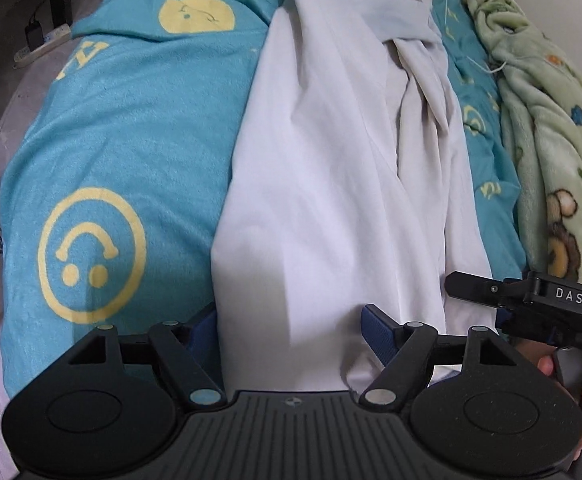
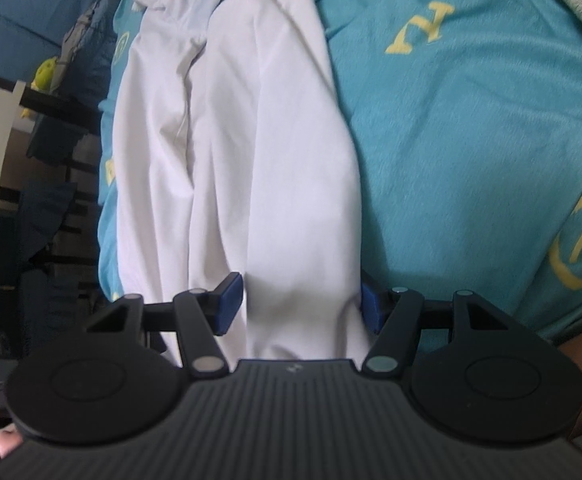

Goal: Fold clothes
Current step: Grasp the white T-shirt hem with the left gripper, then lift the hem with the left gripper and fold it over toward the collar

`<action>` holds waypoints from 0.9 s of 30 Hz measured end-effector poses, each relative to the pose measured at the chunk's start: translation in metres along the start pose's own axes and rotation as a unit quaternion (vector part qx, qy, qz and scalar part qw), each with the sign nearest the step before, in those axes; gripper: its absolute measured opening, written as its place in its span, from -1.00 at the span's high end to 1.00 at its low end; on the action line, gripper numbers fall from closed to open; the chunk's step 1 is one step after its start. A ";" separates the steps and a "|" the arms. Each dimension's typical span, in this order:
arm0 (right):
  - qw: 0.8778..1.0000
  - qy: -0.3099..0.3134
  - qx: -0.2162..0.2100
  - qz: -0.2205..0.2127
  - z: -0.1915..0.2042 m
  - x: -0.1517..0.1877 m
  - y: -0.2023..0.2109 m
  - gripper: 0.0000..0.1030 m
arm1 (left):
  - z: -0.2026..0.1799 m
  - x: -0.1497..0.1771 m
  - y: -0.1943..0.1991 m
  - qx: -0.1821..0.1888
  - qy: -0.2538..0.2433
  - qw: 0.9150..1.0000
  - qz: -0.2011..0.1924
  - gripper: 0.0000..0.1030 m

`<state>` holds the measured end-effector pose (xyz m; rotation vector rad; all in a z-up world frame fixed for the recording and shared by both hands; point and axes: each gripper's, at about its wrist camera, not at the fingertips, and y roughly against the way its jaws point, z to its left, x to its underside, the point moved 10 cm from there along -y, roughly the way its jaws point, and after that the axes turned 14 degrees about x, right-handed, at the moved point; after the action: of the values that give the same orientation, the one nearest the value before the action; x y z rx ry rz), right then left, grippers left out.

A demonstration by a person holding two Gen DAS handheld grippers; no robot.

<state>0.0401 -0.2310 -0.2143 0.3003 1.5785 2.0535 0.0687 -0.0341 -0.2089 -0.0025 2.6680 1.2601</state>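
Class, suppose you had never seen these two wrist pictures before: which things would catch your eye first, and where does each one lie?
First, the white garment, a long creased band running up the middle of both views, with each gripper's open blue pads either side of its near end. Under it spreads the teal blanket with yellow smiley faces and letters. In the left wrist view a green fleece blanket with bear prints lies along the right edge.

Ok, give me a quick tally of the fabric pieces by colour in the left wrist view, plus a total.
White: 1, the white garment that both the left gripper and the right gripper straddle with open jaws.
Teal with yellow print: 1, the teal sheet under it.
Green plush: 1, the green blanket at the right edge.
Total: 3
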 end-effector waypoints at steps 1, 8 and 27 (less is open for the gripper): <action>1.000 0.006 -0.002 0.003 0.002 0.003 0.000 -0.22 | -0.003 0.002 -0.001 0.003 -0.006 1.000 0.007 -0.48; 1.000 0.028 -0.005 0.003 0.007 0.006 0.000 -0.14 | -0.014 0.016 -0.009 0.000 -0.035 0.999 0.042 -0.24; 0.989 0.006 -0.119 -0.090 0.006 -0.023 0.093 0.86 | -0.093 0.005 0.096 0.115 -0.075 0.985 -0.105 0.93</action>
<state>0.0369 -0.2547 -0.1217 0.0556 1.2979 2.0769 0.0396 -0.0433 -0.0786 -0.1474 2.5853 0.8510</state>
